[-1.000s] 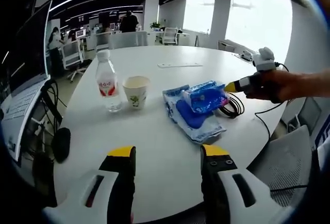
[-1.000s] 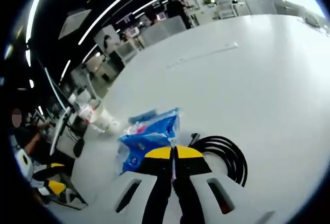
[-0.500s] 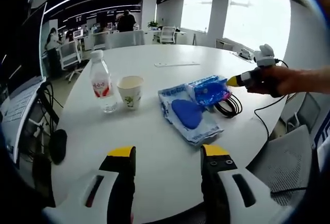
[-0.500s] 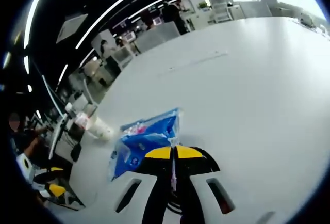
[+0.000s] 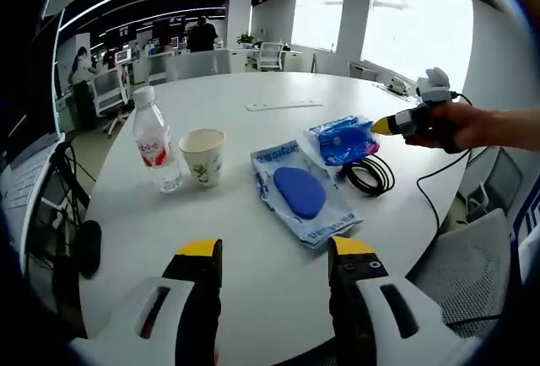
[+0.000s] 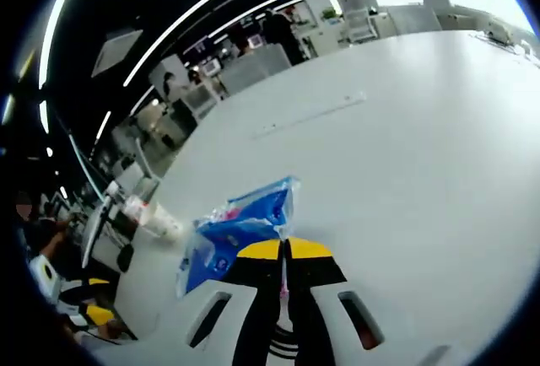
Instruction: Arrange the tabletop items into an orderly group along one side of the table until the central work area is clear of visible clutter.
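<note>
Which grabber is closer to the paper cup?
Left. The left gripper hangs open at the table's near edge, the paper cup just ahead. The right gripper holds a blue packet farther away.

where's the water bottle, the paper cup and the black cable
water bottle (image 5: pixel 153 141), left gripper view, on its label
paper cup (image 5: pixel 202 158), left gripper view, on its side wall
black cable (image 5: pixel 369 175), left gripper view, on the coil

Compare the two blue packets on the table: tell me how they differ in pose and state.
The small blue packet is pinched by the right gripper and lifted off the table; the flat blue packet lies on the table, untouched. The small blue packet looks bunched and thick; the flat blue packet is spread out, mostly pale with a dark blue oval in the middle. The flat one covers more area. Both are soft plastic wrappers with blue print.
</note>
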Action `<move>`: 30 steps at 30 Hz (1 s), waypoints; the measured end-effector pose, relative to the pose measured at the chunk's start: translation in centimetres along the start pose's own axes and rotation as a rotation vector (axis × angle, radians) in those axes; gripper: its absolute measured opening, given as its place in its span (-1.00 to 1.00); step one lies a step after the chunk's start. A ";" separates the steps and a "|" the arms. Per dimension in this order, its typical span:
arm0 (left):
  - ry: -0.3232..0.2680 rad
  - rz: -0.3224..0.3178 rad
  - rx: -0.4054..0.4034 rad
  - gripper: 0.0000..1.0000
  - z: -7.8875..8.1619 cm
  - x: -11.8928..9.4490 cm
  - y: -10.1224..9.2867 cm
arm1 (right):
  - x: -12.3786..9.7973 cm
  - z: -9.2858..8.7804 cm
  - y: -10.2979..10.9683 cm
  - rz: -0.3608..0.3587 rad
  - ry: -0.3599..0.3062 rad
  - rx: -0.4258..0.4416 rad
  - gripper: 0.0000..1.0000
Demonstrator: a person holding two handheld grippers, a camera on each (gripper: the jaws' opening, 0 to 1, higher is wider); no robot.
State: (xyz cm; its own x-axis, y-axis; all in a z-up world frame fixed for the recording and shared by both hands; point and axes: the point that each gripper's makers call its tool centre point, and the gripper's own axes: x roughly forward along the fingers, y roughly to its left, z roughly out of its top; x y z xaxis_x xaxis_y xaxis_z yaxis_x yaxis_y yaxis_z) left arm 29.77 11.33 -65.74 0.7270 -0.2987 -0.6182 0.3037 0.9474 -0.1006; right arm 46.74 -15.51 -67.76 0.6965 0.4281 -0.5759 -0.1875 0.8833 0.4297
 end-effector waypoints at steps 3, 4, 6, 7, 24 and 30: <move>0.001 -0.005 0.007 0.01 0.2 0.3 -0.3 | 0.0 0.7 -0.5 -0.003 -0.010 0.013 -1.00; 0.001 -0.005 0.008 0.01 0.3 0.4 -0.4 | 0.0 0.9 -0.7 -0.004 -0.012 0.015 -1.00; 0.002 -0.006 0.005 0.01 0.4 0.6 -0.4 | -0.2 1.6 -0.9 -0.006 -0.018 0.017 -1.00; 0.002 -0.007 0.003 0.01 0.5 0.7 -0.5 | -0.2 1.9 -1.0 -0.006 -0.021 0.016 -1.00; 0.017 0.003 -0.014 0.00 0.7 2.0 -1.1 | 0.8 4.3 -4.9 -0.029 -0.010 0.003 -1.00; 0.030 0.014 -0.023 0.01 0.3 2.0 -1.2 | 1.1 3.2 -6.3 -0.046 0.022 0.003 -1.00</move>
State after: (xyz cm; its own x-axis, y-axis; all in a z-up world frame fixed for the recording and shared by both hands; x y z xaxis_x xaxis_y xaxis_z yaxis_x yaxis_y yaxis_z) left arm 31.08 9.54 -66.64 0.7119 -0.2825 -0.6430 0.2797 0.9538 -0.1094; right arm 50.95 -21.22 -68.87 0.6890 0.3909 -0.6104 -0.1532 0.9017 0.4044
